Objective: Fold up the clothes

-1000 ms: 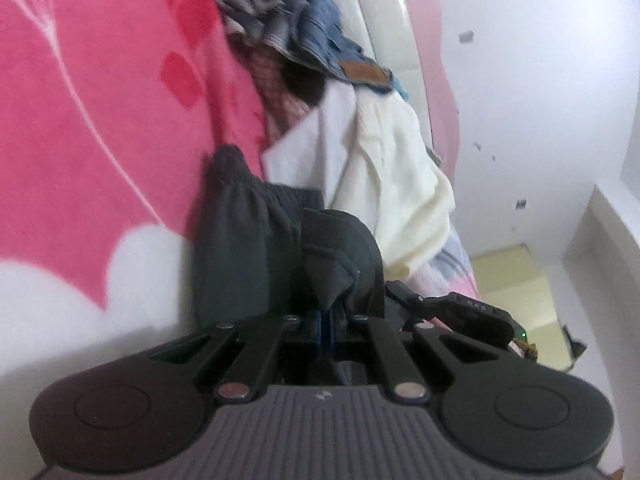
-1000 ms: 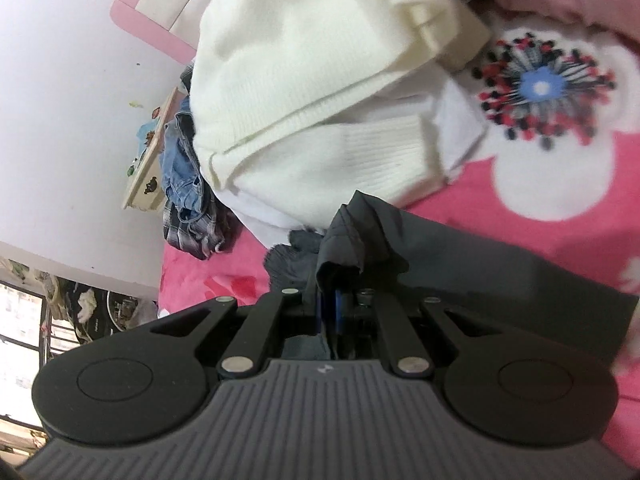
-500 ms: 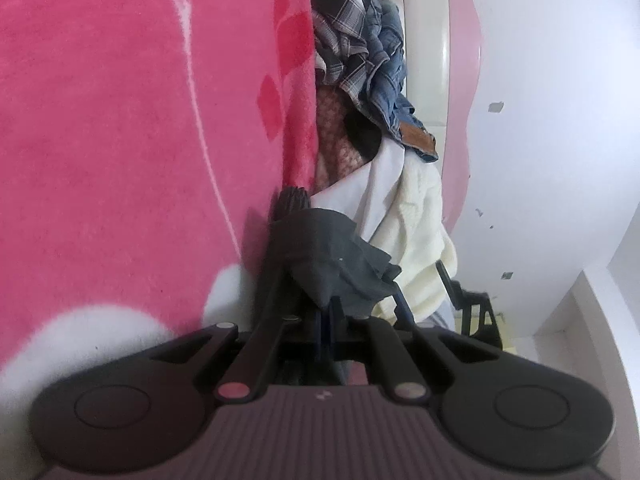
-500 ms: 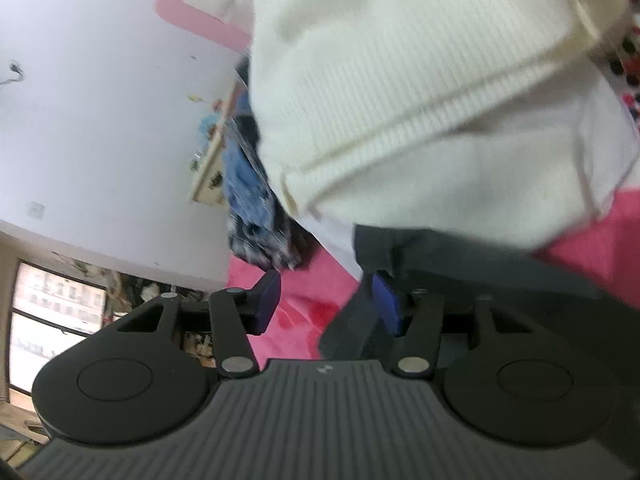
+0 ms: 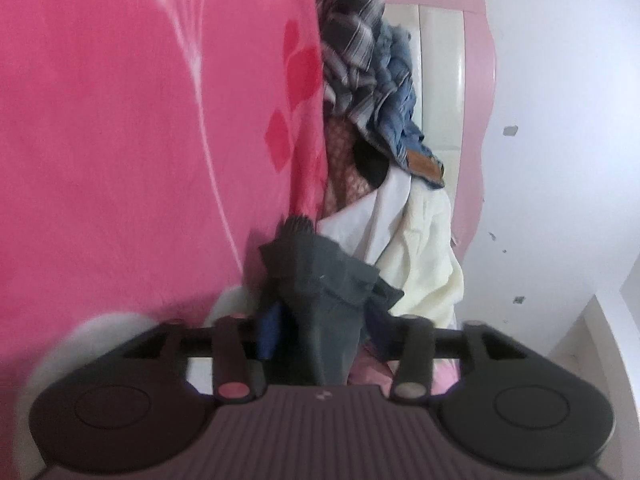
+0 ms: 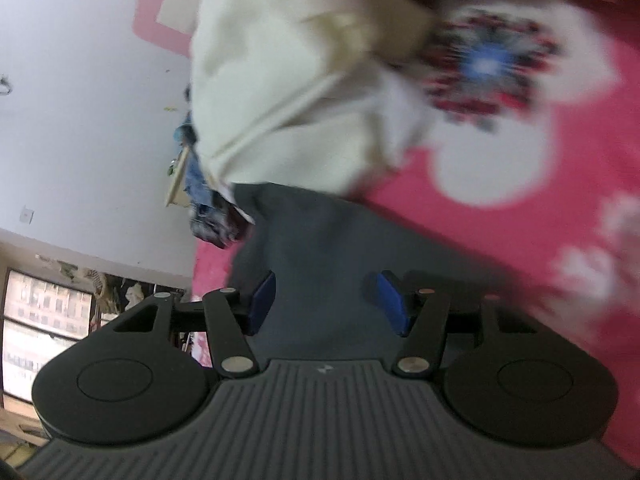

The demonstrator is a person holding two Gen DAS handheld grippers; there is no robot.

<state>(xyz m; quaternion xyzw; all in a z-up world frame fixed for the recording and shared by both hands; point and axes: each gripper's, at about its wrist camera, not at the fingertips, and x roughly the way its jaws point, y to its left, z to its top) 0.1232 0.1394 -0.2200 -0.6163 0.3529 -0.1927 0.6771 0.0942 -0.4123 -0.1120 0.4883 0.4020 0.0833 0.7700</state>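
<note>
Left tongs (image 5: 320, 332): your jaws were opening, with a bunched fold of the dark garment (image 5: 320, 280) standing between them; the blue pad (image 5: 269, 330) on the left side showed clear of the cloth, so nothing was pinched.
Right tongs (image 6: 326, 304): your jaws were opening too, the 2 blue pads (image 6: 262, 304) stood apart, and the garment (image 6: 320, 248) lay flat under and between them without being gripped.
Garment: the dark grey piece lay on the pink bed cover (image 5: 140, 140), its ribbed edge (image 5: 298, 226) pointing toward the clothes pile. In your right view it spread from the tongs up to the cream sweater (image 6: 288, 80), whose lower edge overlapped it.
Pile: in your left view, a plaid shirt (image 5: 348, 52) sat at the far end, jeans (image 5: 404, 120) with a brown patch (image 5: 424, 166) next to it, then a white piece (image 5: 360, 224) and the cream sweater (image 5: 428, 248) nearest the garment.
Bed: the cover was pink with white flower shapes (image 6: 496, 148); 1 flower had a blue and red centre (image 6: 486, 64) just beside the sweater.
Headboard: a pink-framed panel (image 5: 474, 100) stood behind the pile against a white wall (image 5: 560, 120).
Focus: your right view was blurred, so fine detail of the cloth edges could not be told.
</note>
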